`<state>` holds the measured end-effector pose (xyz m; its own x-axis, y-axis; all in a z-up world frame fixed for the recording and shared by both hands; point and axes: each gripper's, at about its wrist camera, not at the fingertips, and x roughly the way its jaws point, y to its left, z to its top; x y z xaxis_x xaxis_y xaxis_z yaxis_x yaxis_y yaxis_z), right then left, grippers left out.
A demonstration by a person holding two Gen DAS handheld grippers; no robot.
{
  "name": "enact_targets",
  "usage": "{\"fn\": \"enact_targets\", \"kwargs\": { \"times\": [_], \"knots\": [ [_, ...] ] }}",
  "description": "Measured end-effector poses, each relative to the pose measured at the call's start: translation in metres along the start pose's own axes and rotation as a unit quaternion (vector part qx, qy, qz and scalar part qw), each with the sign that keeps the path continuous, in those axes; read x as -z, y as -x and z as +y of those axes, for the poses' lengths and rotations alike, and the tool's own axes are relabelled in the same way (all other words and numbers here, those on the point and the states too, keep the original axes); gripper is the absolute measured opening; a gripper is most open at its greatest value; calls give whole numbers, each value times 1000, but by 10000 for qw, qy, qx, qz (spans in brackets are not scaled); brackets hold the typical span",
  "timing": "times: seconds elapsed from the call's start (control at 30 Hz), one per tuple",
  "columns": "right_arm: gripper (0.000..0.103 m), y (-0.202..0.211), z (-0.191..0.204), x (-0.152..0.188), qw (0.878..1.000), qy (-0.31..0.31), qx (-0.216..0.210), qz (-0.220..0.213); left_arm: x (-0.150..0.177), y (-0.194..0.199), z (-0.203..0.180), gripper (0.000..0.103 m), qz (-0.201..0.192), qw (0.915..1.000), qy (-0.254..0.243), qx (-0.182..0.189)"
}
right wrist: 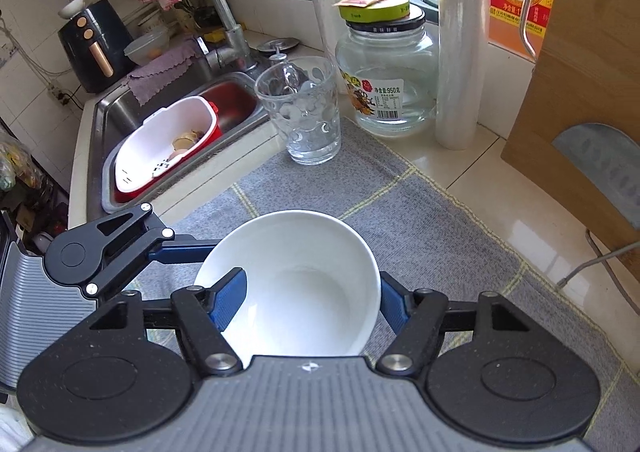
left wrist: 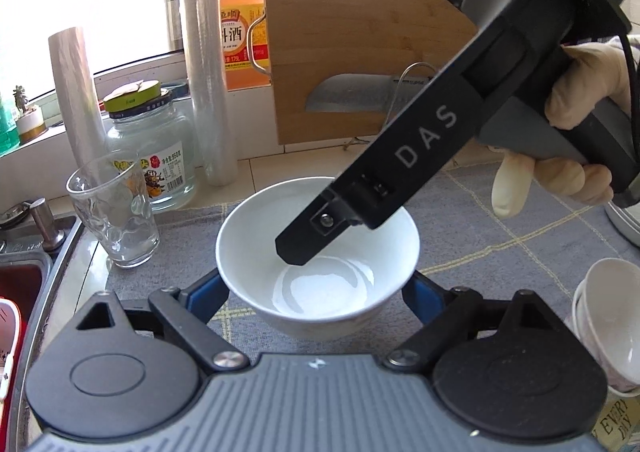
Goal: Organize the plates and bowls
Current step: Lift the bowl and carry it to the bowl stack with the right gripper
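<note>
A white bowl (left wrist: 320, 252) stands on the grey checked mat (left wrist: 480, 220). My left gripper (left wrist: 316, 292) has its blue fingers on either side of the bowl's lower wall and touching it. In the right wrist view the same bowl (right wrist: 296, 288) sits between my right gripper's (right wrist: 308, 300) fingers: the left blue finger (right wrist: 228, 300) is inside the bowl, the right one (right wrist: 394, 306) outside its rim. The right gripper's black finger (left wrist: 304, 240) reaches into the bowl in the left wrist view. A stack of small white bowls (left wrist: 608, 320) lies tilted at the right.
A drinking glass (right wrist: 300, 108), a glass jar (right wrist: 388, 80) and cling-film rolls (right wrist: 456, 40) stand behind the bowl. A wooden cutting board (left wrist: 360, 44) leans at the back. The sink (right wrist: 168, 120) with a red-and-white basin lies to the left.
</note>
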<state>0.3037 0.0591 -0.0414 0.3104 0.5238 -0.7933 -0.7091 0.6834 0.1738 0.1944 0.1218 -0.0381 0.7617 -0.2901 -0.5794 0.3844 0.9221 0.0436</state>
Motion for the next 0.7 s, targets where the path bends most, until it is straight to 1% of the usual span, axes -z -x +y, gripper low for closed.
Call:
{"fn": "enact_targets", "kwargs": {
  "times": [0.13, 0.27, 0.43, 0.7],
  "knots": [
    [75, 18, 11, 11, 9999, 59, 111, -55, -3, 15, -13, 92, -104, 9999, -103, 73],
    [75, 35, 17, 24, 9998, -11, 134, -147, -3, 29, -27, 92, -166, 9996, -175, 136],
    [75, 52, 21, 44, 9995, -179, 111, -230, 0, 43, -45, 92, -161, 9993, -265, 232],
    [75, 79, 30, 71, 9985, -358, 193, -366, 2, 68, -66, 92, -179, 9982, -400, 409]
  ]
}}
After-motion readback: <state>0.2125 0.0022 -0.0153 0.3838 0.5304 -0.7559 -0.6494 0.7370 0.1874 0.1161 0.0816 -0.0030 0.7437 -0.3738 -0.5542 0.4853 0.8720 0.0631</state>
